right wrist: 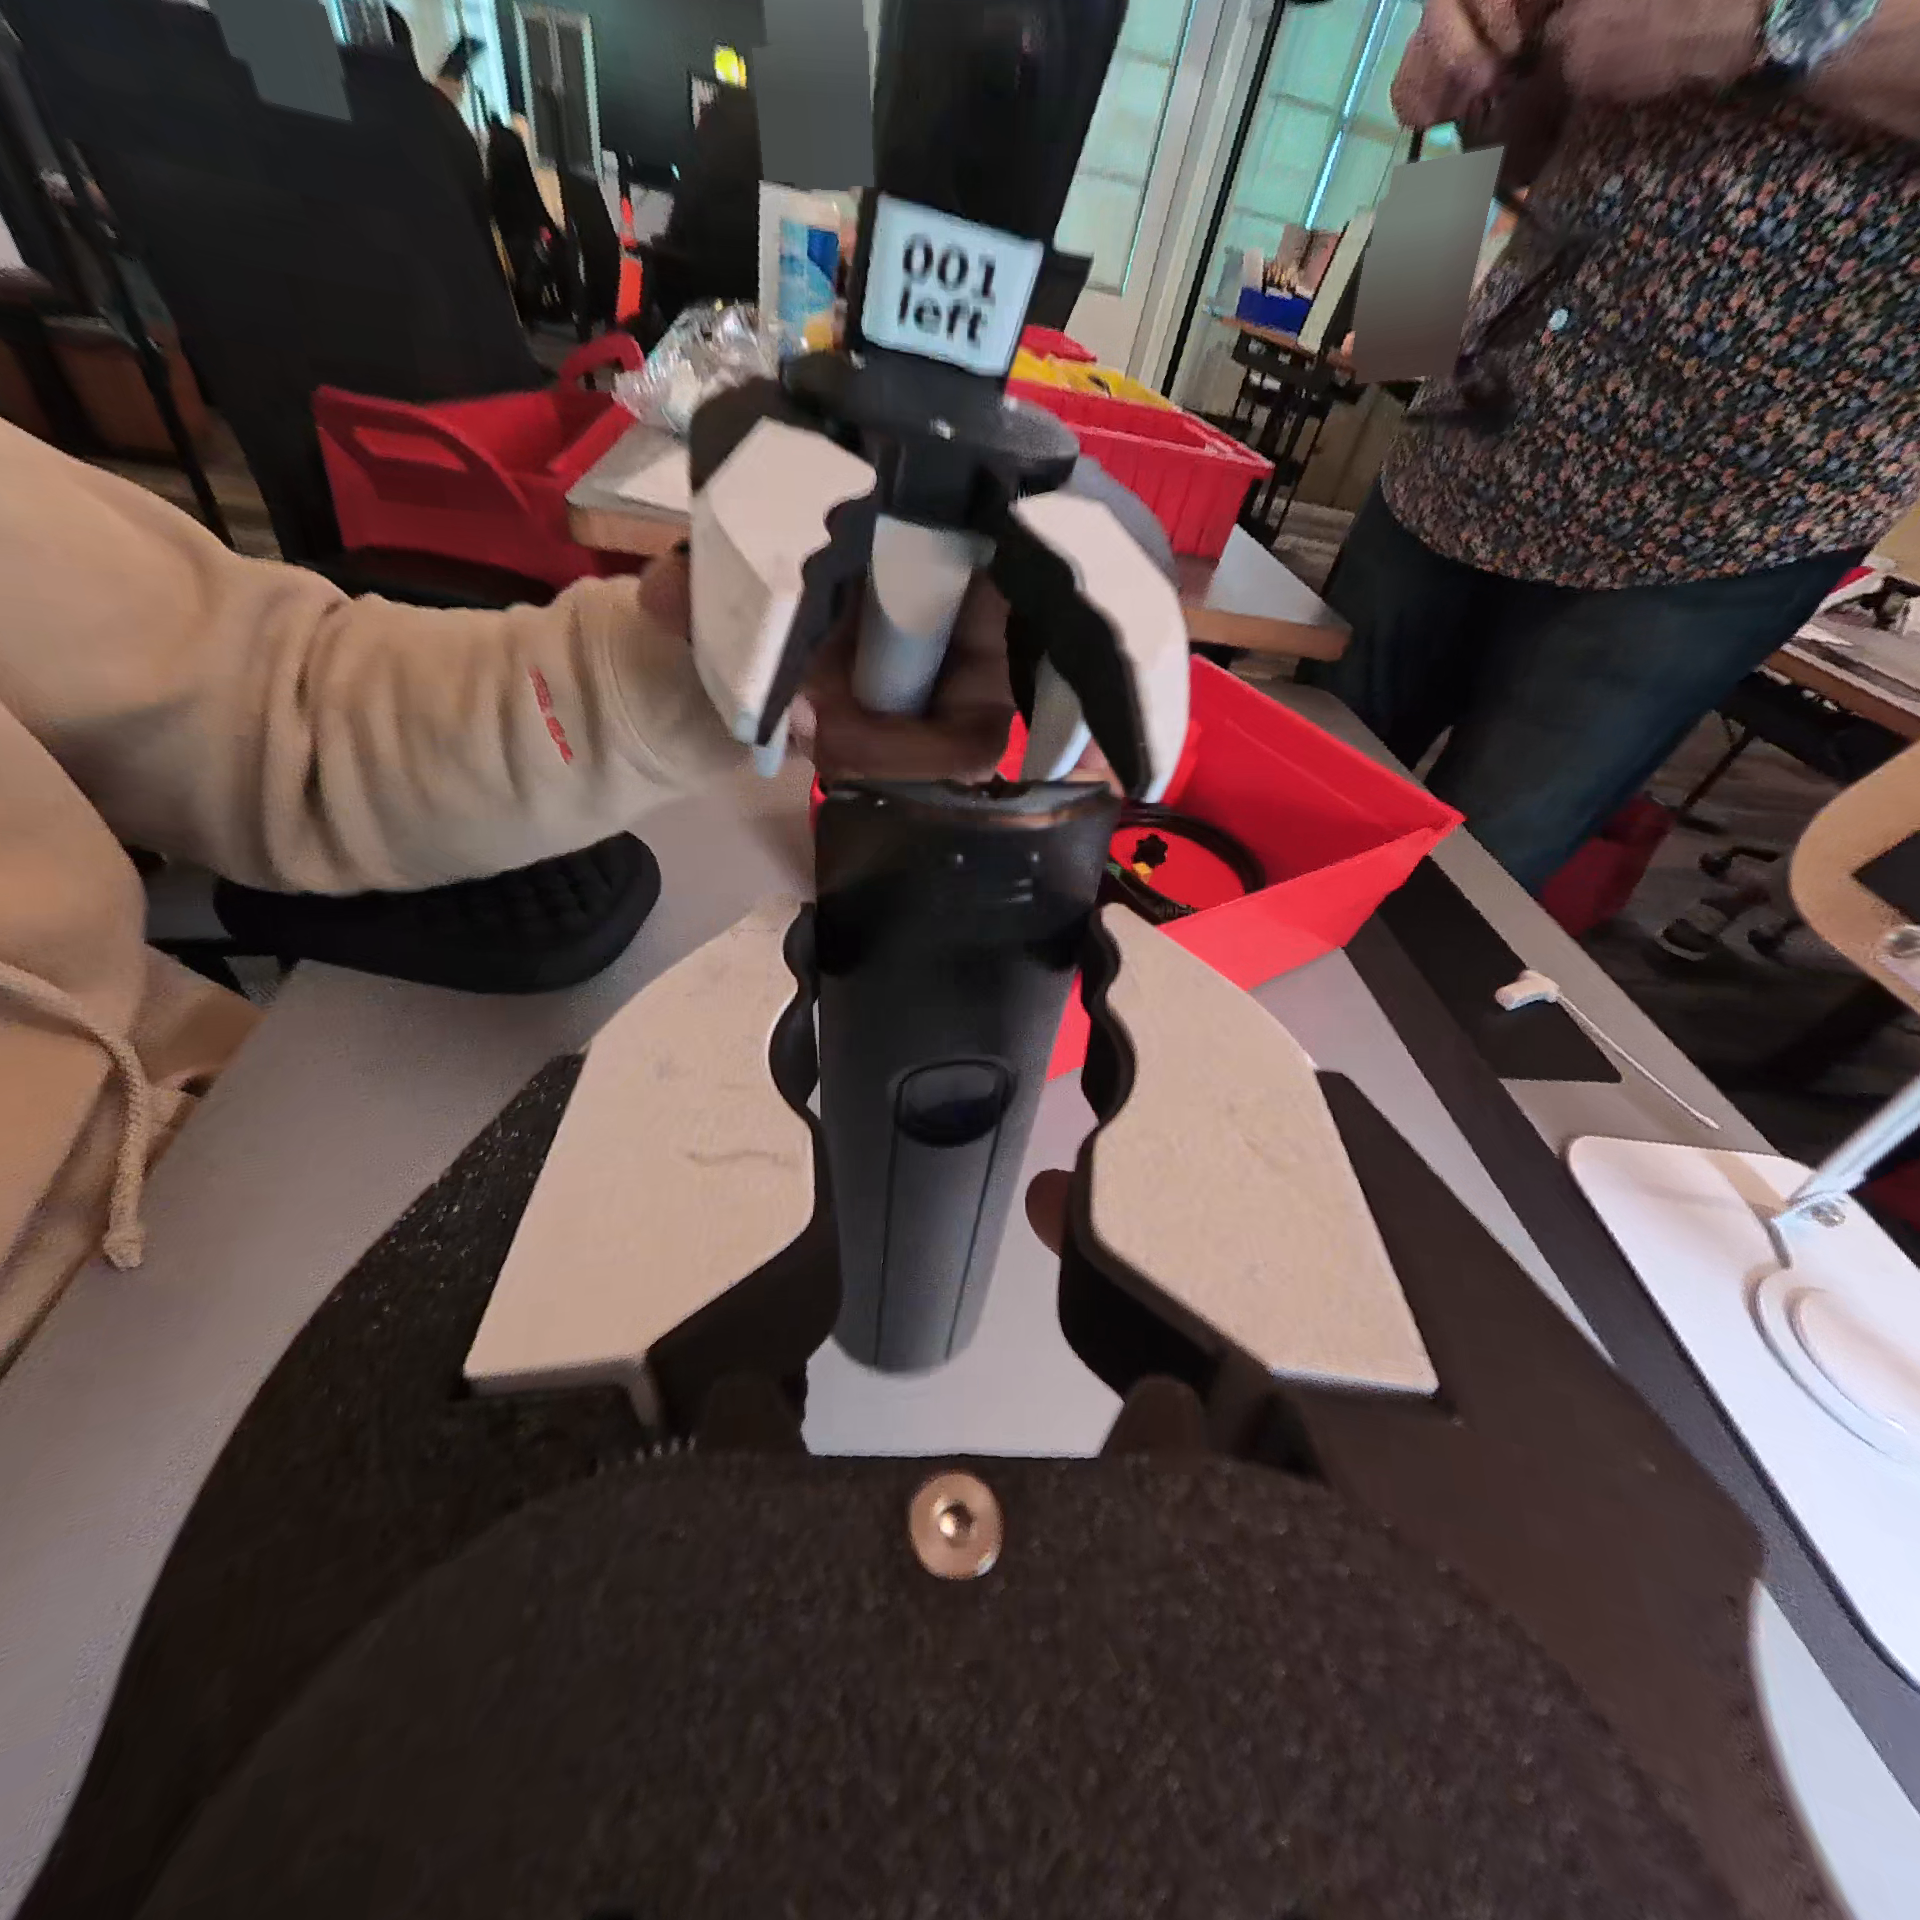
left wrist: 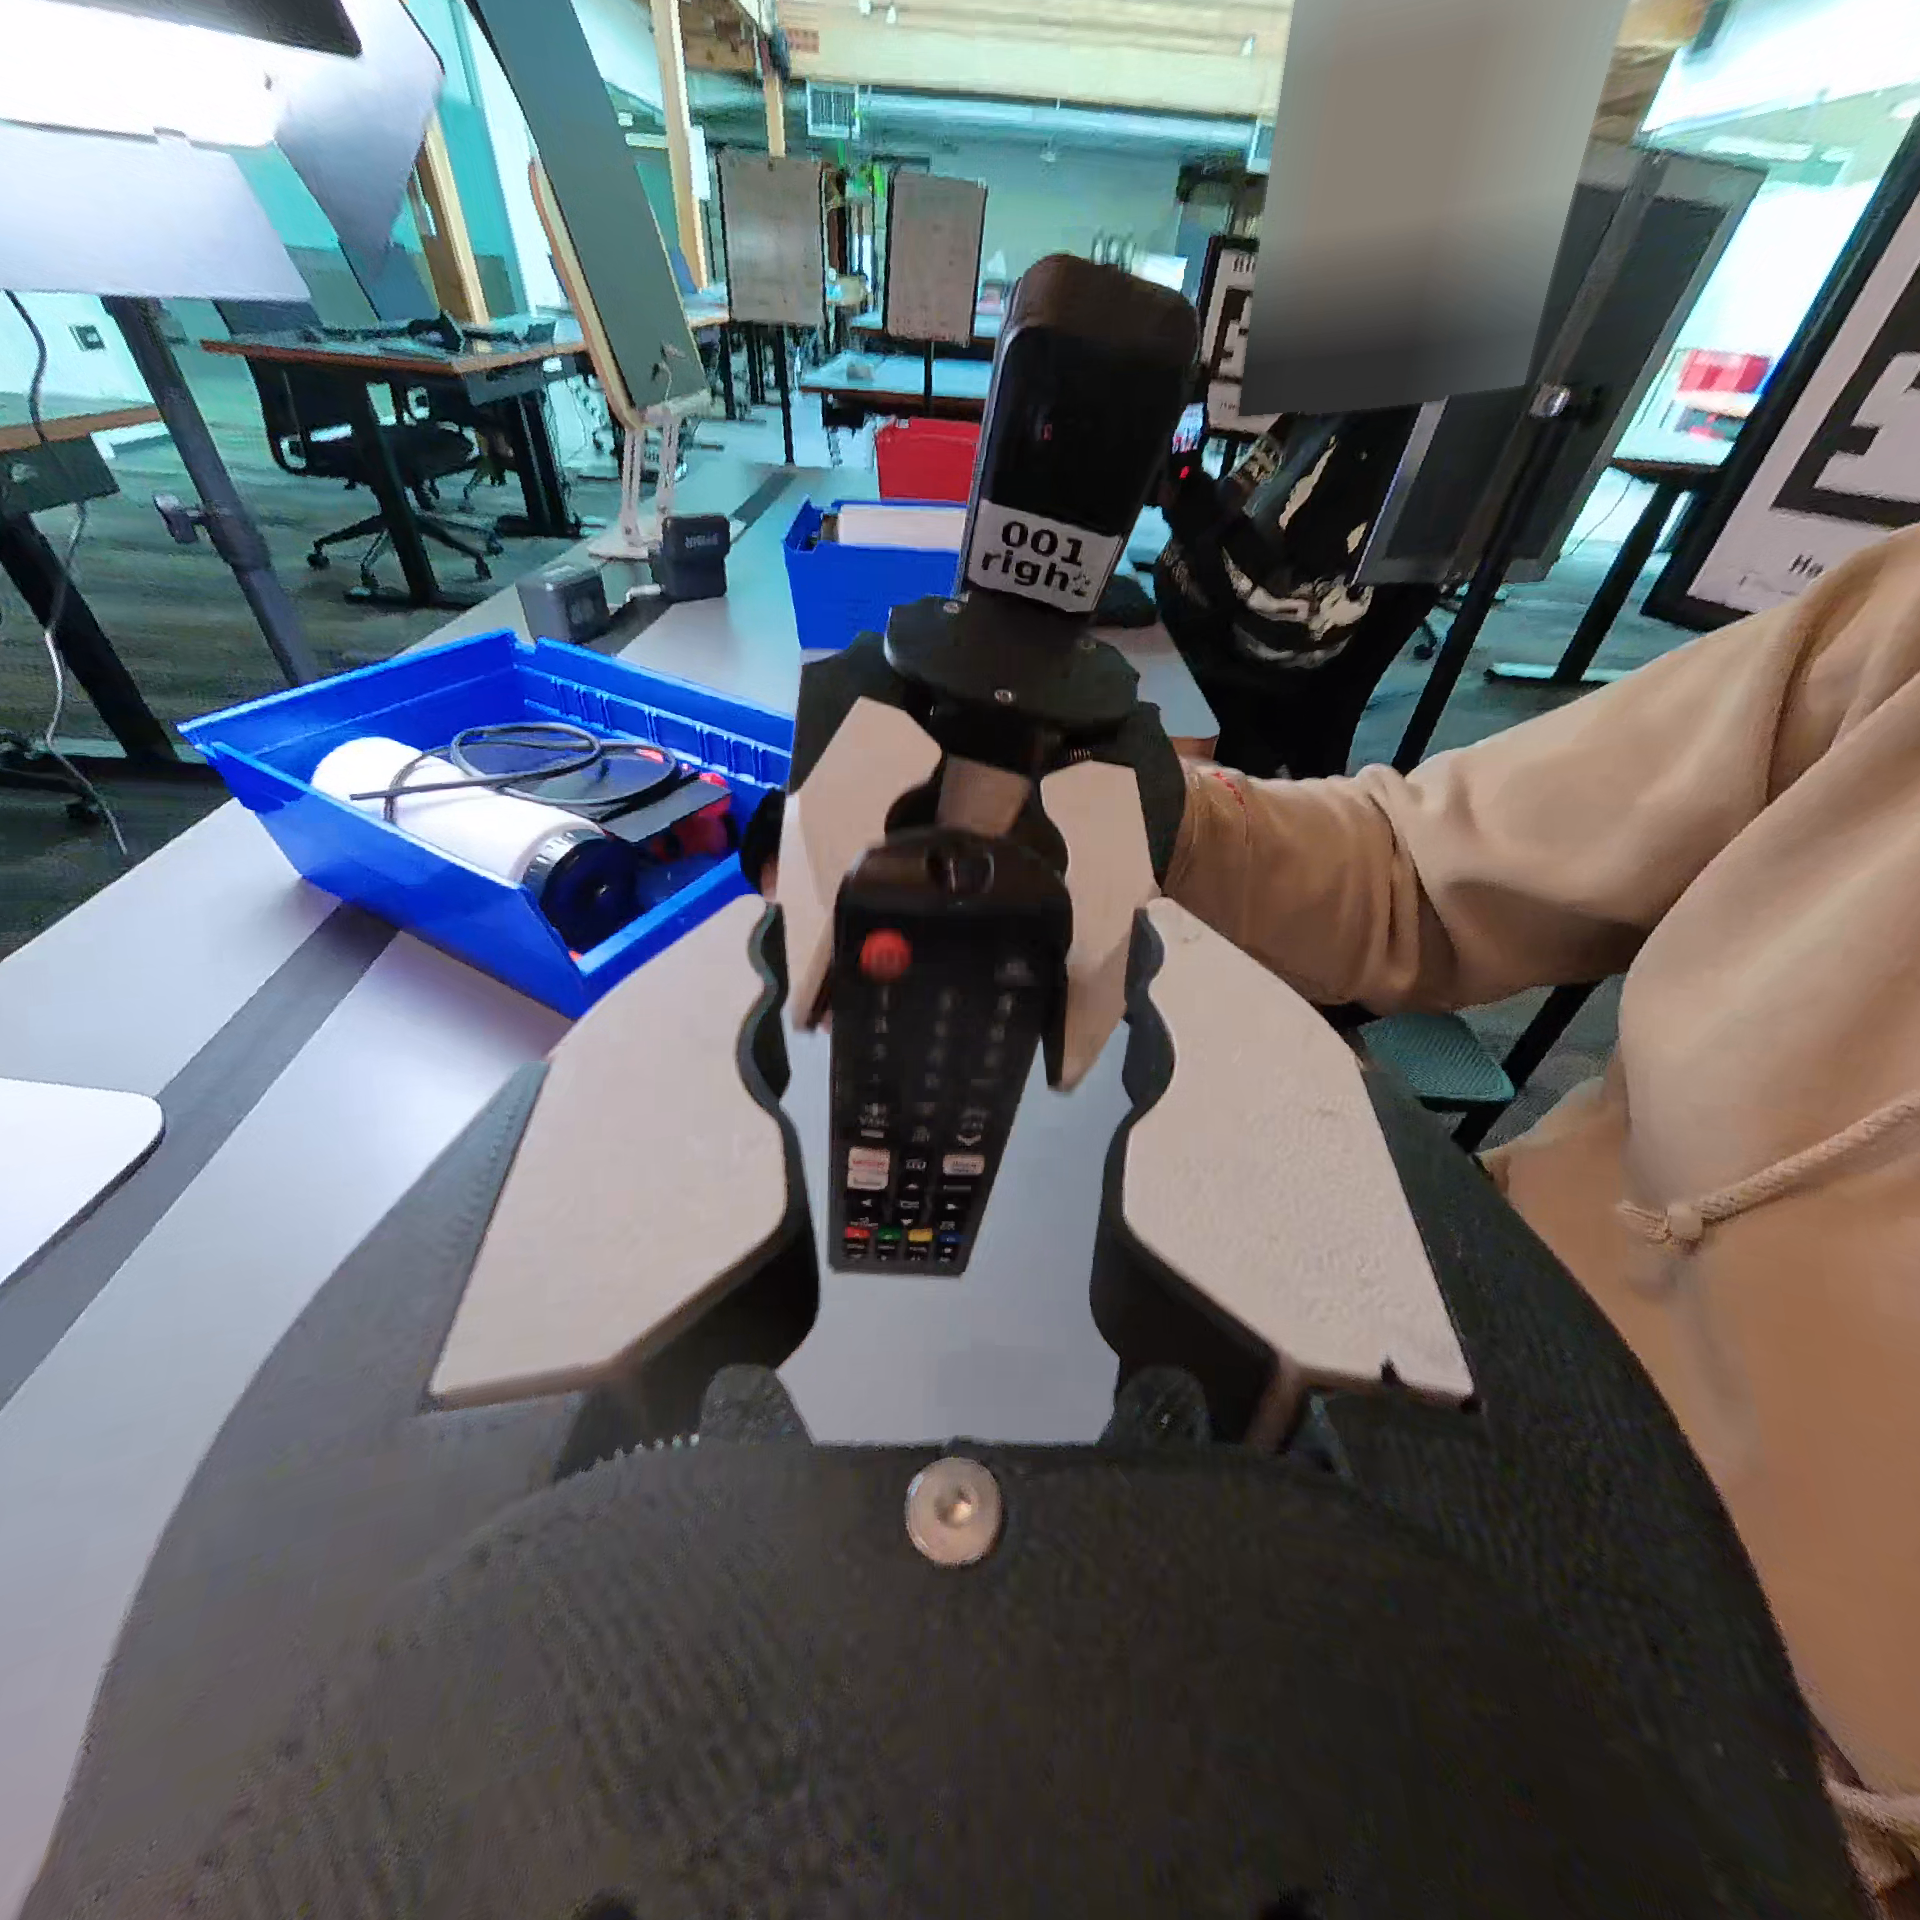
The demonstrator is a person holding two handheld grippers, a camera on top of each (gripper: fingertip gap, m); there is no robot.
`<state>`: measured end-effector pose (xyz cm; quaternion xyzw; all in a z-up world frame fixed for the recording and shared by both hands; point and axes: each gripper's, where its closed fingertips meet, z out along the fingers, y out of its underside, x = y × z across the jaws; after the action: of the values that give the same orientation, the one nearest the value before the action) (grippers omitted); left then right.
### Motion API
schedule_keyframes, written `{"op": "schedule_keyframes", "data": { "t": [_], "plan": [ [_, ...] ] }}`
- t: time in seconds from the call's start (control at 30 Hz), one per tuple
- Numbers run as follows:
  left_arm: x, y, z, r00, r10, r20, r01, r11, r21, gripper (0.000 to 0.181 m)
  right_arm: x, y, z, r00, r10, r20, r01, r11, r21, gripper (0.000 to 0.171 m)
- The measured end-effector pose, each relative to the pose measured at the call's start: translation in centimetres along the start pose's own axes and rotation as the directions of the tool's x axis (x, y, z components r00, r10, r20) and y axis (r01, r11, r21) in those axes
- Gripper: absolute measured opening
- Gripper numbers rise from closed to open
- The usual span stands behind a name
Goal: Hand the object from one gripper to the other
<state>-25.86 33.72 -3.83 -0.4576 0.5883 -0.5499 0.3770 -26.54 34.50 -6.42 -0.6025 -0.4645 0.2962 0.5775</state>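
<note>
A black remote control (left wrist: 925,1143) is held in the air above the grey table (left wrist: 312,1060). My right gripper (right wrist: 951,925) is shut on it; its fingers press both sides of the remote's smooth back (right wrist: 935,1195). In the left wrist view the right gripper (left wrist: 945,1039) holds the remote's far end, button side facing me. My left gripper (left wrist: 956,925) is open, its fingers on either side of the remote's near end with gaps on both sides. In the right wrist view the left gripper (right wrist: 925,758) stands open just beyond the remote's tip.
A blue bin (left wrist: 468,821) with a white roll and cables sits on the table to the left, a second blue bin (left wrist: 862,582) behind it. A red bin (right wrist: 1299,862) lies under the grippers. A white lamp base (right wrist: 1714,1247) and a standing person (right wrist: 1662,364) are on the right. My left and right fingertips are right by each other.
</note>
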Motion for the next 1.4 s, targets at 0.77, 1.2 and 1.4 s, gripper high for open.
{"op": "schedule_keyframes", "data": {
  "t": [0.77,1.2,1.4],
  "plan": [
    [6.7,-3.4,-3.8,0.908,0.182,-0.378,-0.086,0.963,0.257,0.051,-5.3,4.0,2.9,0.953,0.063,0.298,-0.038,0.995,-0.089,0.065],
    [5.7,-4.8,-3.2,0.918,0.074,-0.389,0.071,0.936,0.345,0.050,-7.6,-0.4,3.8,0.906,0.127,0.404,-0.187,0.976,0.112,0.033],
    [0.5,-4.6,-2.1,1.000,0.023,0.013,-0.026,0.964,0.265,0.050,-0.2,-1.4,2.2,0.995,0.082,-0.055,-0.072,0.985,0.158,0.033]
  ]
}}
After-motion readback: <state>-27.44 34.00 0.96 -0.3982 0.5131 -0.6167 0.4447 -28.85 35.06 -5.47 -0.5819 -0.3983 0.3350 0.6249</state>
